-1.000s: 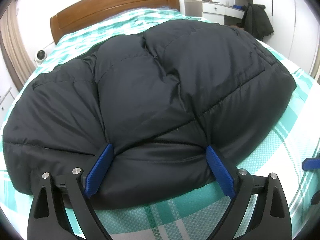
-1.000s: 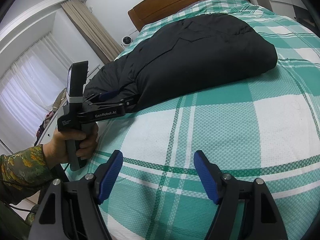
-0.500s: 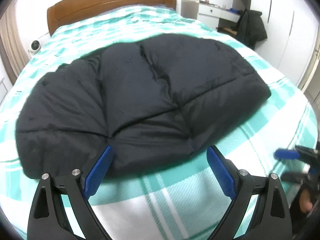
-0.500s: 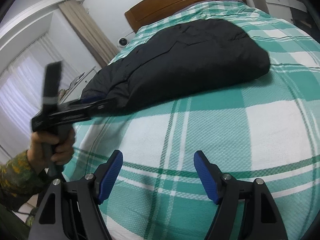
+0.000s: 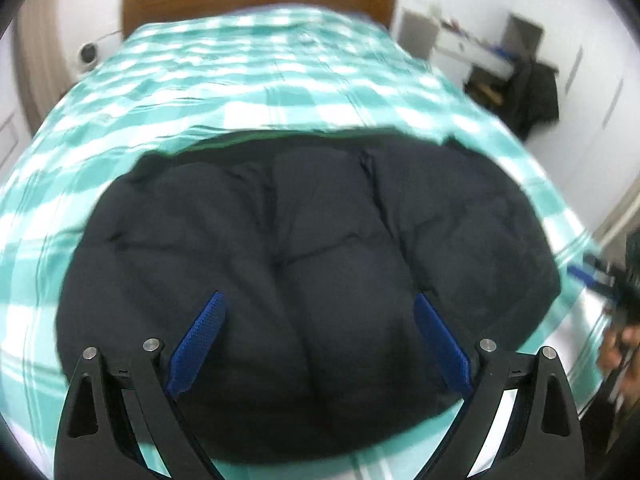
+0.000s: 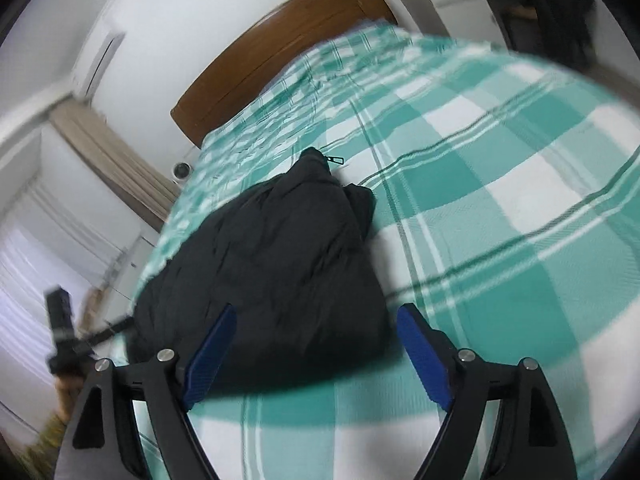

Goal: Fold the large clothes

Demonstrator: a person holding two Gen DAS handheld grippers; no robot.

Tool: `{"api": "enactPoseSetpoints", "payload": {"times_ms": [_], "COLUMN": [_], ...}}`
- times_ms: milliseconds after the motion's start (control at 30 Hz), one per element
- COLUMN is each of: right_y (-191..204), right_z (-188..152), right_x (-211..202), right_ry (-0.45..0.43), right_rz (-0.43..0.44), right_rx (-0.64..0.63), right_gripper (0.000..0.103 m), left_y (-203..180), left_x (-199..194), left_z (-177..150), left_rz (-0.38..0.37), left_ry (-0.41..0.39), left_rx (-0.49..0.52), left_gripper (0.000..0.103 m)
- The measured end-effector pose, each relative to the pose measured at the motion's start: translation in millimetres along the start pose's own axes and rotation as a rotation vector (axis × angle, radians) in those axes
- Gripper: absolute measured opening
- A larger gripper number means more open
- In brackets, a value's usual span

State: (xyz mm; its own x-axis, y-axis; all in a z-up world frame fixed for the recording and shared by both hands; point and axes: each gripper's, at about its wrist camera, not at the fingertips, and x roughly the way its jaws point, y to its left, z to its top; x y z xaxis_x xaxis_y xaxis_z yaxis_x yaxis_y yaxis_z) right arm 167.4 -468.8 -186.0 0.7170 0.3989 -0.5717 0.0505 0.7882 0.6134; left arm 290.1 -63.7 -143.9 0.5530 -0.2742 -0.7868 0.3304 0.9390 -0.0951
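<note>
The black puffer jacket lies in a thick, rounded bundle on the bed, toward the foot end, on the green-and-white checked cover. It looks already folded over on itself, puffy and quilted, with a zipper pull poking out at the far edge.

Both tools hover above it, holding nothing. The left gripper has its blue fingers spread wide over the near part of the bundle, not pinching any fabric. The right gripper is likewise spread apart, over the bundle's near corner, one finger above the jacket and the other above bare cover. Both views are blurred, so whether a pad brushes the fabric I cannot tell.

My worry is the loft. Down filling like this tends to spring back, so the bundle may puff open if left unpressed. A grab that catches only the slippery top layer would likely peel it off and undo the fold. The loose far corner near the zipper pull could also flop out when the bundle is shifted.
</note>
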Motion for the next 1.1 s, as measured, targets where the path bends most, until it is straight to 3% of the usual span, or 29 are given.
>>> {"api": "enactPoseSetpoints", "payload": {"times_ms": [100,233,300,367,400,467,567,633,733,767,800,833,900,967,1033,1100], "right_y": [-11.8,-26.6,-23.1,-15.1,-11.9,-1.1,44.2,75.0,149.4,175.9,201.8,235.1,272.0,306.7,336.5,357.7], "right_z": [14.5,15.6,11.8,12.9,12.2,11.4,18.6,25.9,33.9,32.6,28.4,21.8,7.4,-5.6,-26.4,-53.9], "right_x": [22.0,75.8,93.2,99.6,102.6,96.8,69.9,52.4,35.0,33.5,34.1,36.7,44.8,60.0,77.5,91.1], "right_ry": [0.016,0.206,0.242,0.218,0.226,0.201,0.112,0.062,0.015,0.004,-0.007,-0.024,-0.033,-0.028,-0.024,-0.019], "right_rz": [-0.003,0.130,0.139,0.152,0.220,0.236,0.207,0.251,0.275,0.264,0.251,0.233,0.223,0.215,0.193,0.165], "right_rx": [0.022,0.100,0.098,0.091,0.130,0.174,0.082,0.049,-0.096,-0.159,-0.224,-0.310,-0.397,-0.470,-0.547,-0.635], "right_gripper": [0.085,0.086,0.090,0.087,0.059,0.032,0.025,0.025,0.025,0.025,0.025,0.025,0.025,0.025,0.025,0.026], "left_y": [-9.4,-10.1,-9.0,-6.1,-5.3,-3.2,-4.8,-3.4,3.5,8.4,14.5,26.4,65.6,104.8,135.4,150.0], "left_x": [32.7,50.9,52.3,54.1,54.4,55.3,55.3,56.8,56.0,53.5,49.3,39.4,3.2,-34.1,-65.2,-85.8], "left_z": [3.8,-7.3,-10.2,-9.2,-9.1,-8.2,-8.4,-5.6,3.5,7.3,11.8,17.4,28.5,38.0,46.6,55.9], "left_rz": [0.075,0.066,0.058,0.046,0.041,0.039,0.051,0.052,0.031,0.016,-0.003,-0.040,-0.172,-0.234,-0.311,-0.389], "left_ry": [0.058,0.058,0.047,0.046,0.048,0.052,0.061,0.067,0.098,0.121,0.140,0.153,0.110,0.035,-0.023,-0.042], "left_rx": [0.058,0.065,0.051,0.045,0.044,0.042,0.051,0.055,0.032,0.016,-0.007,-0.050,-0.177,-0.262,-0.307,-0.301], "left_gripper": [0.095,0.099,0.099,0.099,0.099,0.099,0.099,0.099,0.098,0.097,0.088,0.080,0.081,0.085,0.093,0.093]}}
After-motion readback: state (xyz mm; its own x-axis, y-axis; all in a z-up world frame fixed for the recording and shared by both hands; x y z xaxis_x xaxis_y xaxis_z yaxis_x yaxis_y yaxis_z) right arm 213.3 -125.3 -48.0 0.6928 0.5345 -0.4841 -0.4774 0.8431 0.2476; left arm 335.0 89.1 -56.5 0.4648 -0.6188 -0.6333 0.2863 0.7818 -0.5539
